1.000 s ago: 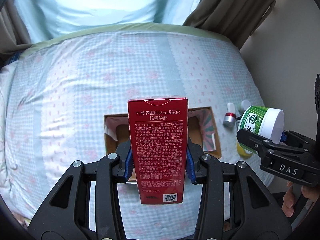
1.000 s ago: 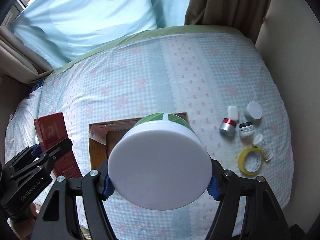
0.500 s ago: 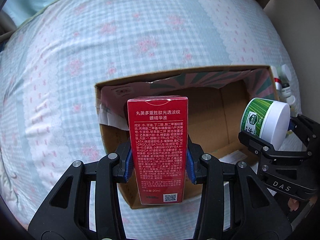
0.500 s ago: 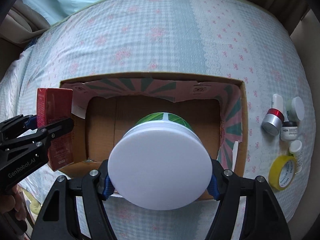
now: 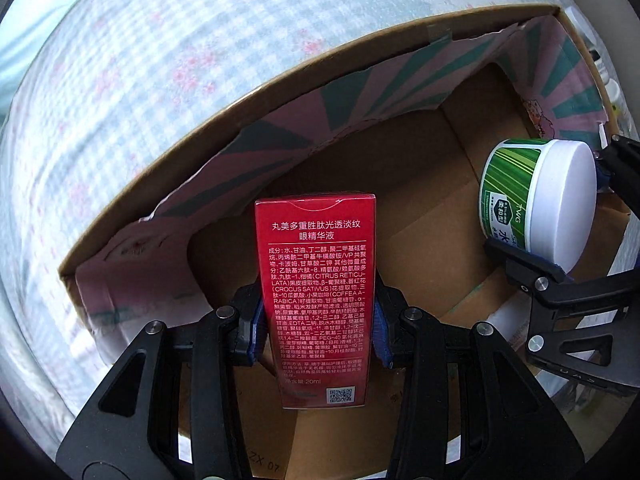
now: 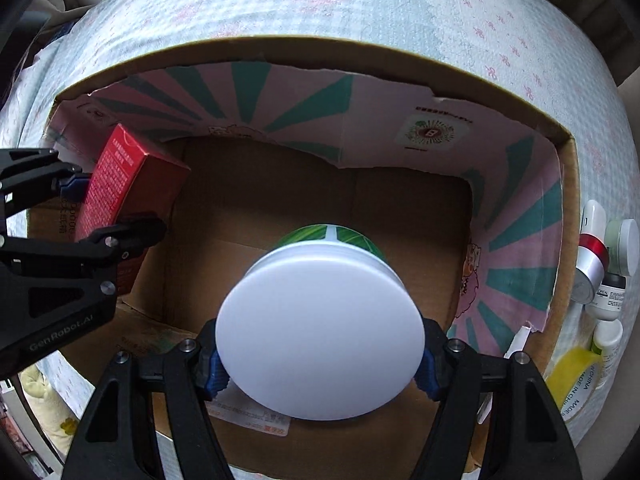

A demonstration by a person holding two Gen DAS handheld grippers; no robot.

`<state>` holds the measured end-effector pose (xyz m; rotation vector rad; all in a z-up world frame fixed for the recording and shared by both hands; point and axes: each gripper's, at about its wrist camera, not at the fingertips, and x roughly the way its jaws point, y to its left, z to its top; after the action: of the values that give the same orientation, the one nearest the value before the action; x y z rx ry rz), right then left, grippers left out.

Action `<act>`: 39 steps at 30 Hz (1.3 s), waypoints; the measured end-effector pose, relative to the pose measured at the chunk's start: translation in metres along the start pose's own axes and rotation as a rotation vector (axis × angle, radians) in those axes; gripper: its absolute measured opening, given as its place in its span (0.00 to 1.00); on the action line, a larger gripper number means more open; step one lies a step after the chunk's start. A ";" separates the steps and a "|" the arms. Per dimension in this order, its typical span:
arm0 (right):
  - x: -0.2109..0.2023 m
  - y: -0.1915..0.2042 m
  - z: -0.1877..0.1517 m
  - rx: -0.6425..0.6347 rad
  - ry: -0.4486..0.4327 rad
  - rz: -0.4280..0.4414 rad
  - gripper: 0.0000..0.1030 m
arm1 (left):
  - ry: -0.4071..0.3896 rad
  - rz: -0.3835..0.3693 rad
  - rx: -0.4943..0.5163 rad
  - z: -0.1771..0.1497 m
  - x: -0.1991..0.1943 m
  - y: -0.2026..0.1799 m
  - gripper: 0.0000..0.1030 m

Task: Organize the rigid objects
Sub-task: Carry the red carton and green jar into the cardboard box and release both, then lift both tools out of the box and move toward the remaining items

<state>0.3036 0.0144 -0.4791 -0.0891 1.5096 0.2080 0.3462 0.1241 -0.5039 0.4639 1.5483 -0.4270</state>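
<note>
Red carton [image 5: 318, 300] in left claw [image 5: 317, 330], green jar [image 6: 320, 332] in right claw [image 6: 320, 360], over cardboard box [image 6: 400, 60]

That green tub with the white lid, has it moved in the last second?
Yes. The green tub, clamped in the right gripper, has come down toward the cardboard box, which now fills the right wrist view.

Both grippers have dropped closer: the red carton [image 5: 316, 300] now hangs inside the cardboard box [image 6: 566, 148] near its left wall, the white-lidded jar [image 6: 320, 328] over the box floor.
</note>
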 end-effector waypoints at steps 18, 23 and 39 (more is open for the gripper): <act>-0.025 0.000 -0.036 -0.117 -0.066 -0.013 1.00 | -0.072 0.039 0.011 -0.011 -0.026 -0.002 1.00; -0.032 0.006 -0.031 -0.118 -0.060 -0.019 1.00 | -0.084 0.033 -0.023 -0.013 -0.028 0.000 1.00; -0.165 0.028 -0.064 -0.028 -0.185 -0.036 1.00 | -0.276 0.060 -0.117 -0.067 -0.193 0.009 1.00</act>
<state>0.2278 0.0169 -0.3165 -0.1157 1.3204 0.2033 0.2980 0.1624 -0.3093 0.3436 1.2814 -0.3368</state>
